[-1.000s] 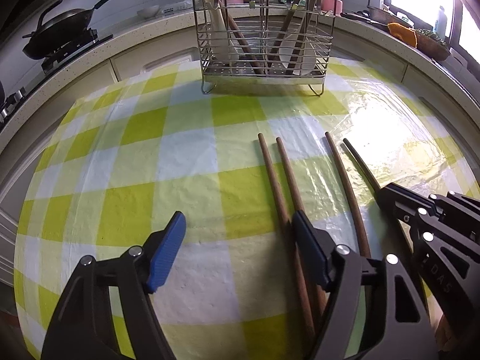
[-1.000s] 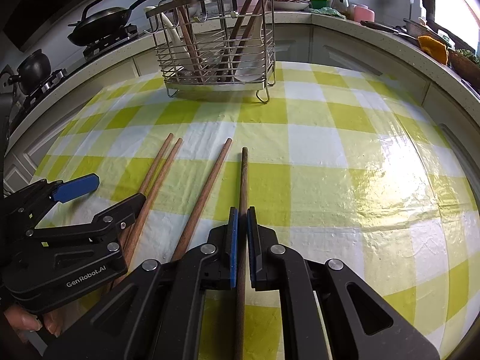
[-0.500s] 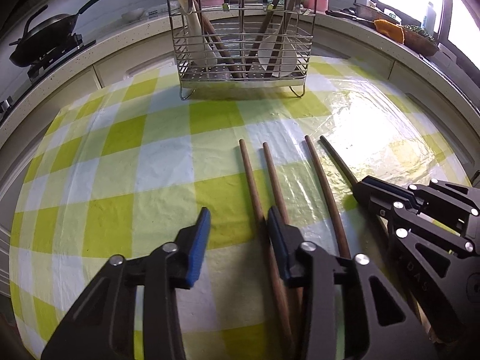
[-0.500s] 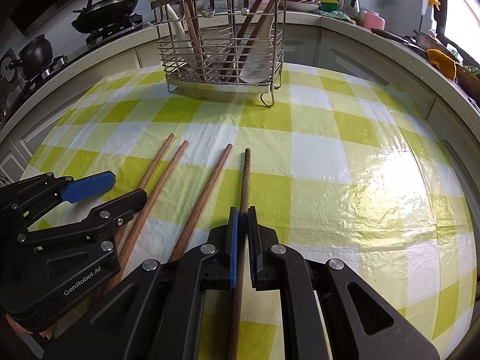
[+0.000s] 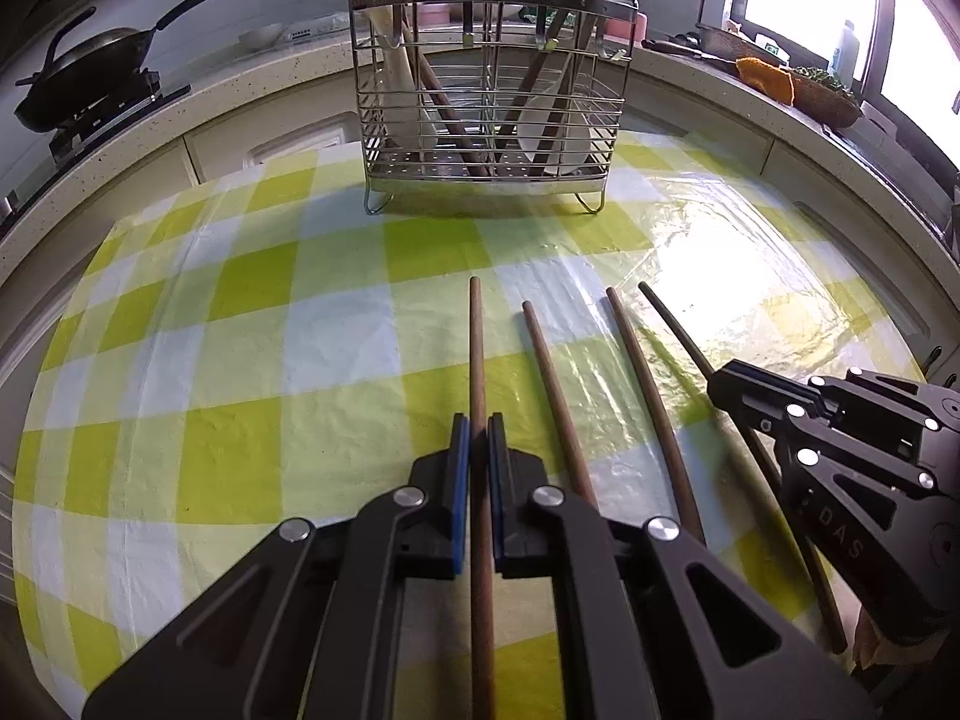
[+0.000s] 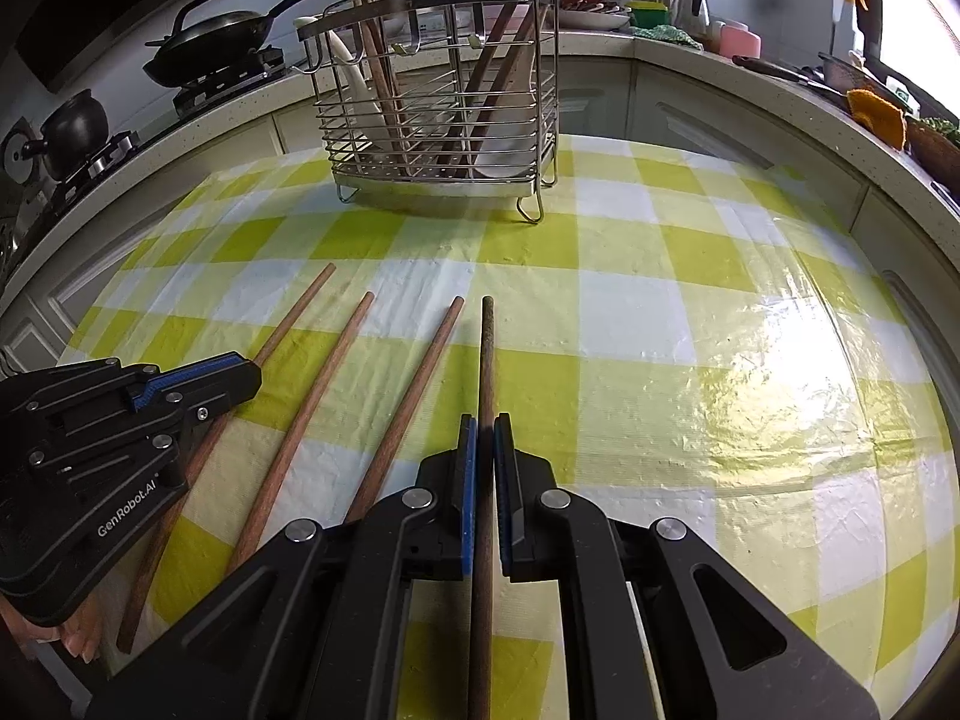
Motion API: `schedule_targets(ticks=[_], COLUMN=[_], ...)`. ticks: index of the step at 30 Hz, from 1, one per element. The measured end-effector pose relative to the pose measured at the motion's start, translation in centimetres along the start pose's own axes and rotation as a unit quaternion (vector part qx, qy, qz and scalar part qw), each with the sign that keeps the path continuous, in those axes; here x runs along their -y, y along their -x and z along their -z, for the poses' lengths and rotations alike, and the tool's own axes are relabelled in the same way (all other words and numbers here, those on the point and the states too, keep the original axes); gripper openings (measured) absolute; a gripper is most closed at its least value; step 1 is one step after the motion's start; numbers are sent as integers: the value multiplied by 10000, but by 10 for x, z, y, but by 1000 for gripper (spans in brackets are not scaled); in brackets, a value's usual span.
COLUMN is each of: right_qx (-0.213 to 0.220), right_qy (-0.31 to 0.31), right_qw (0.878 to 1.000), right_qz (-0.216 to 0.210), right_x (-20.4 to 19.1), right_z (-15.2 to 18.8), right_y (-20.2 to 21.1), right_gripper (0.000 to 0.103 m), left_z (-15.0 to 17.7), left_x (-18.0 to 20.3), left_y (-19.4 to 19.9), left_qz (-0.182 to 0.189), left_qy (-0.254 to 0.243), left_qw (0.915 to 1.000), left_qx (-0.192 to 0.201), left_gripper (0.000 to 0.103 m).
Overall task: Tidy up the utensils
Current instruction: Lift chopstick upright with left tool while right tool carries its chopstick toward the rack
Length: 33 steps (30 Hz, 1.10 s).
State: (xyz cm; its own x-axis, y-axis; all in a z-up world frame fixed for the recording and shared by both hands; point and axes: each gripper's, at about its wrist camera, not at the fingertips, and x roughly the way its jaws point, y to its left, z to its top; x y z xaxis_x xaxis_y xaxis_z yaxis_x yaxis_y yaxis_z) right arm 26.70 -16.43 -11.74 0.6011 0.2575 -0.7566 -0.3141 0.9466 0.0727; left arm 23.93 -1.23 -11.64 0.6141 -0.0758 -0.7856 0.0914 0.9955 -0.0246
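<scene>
A green-and-white checked cloth [image 5: 336, 354] is spread over the desk. A frying pan [image 5: 84, 84] is seen at ten o'clock, a black kettle [image 6: 72, 132] nearby, and an orange cloth [image 5: 765, 78] at two o'clock.

Matt wooden chopsticks [image 5: 549, 384] lie on a glossy, wrinkled plastic tablecloth [image 5: 240, 372] before a shiny metal wire rack [image 5: 486, 102].

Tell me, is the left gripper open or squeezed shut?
Shut. The left gripper has its blue pads pressed against a wooden chopstick lying on the checked tablecloth.
</scene>
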Motion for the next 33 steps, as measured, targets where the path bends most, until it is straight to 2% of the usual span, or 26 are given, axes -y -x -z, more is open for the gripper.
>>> schedule_targets(ticks=[3,10,19,33], right_qx=[32,480,843,1329], right_qy=[-30,-81,-65,-53], right_qw=[10000,9988,9964,9909], right_qz=[10,-52,-82,-179], right_x=[0,1,-1,-5], right_z=[0,-10,-19,-23], right_y=[3,31,63,108], right_gripper=[7,7,7,7], left_z=[-1,-9,-15,-19], left_x=[-4,-12,-13,-8], left_y=[6,32,71,128], left_qz=[-13,-35,-46,-188], left_qy=[96,212,210,155], left_qw=[9999,9989,9967,9891], left_qx=[85,413,784,1450], left_gripper=[6,6,6,6])
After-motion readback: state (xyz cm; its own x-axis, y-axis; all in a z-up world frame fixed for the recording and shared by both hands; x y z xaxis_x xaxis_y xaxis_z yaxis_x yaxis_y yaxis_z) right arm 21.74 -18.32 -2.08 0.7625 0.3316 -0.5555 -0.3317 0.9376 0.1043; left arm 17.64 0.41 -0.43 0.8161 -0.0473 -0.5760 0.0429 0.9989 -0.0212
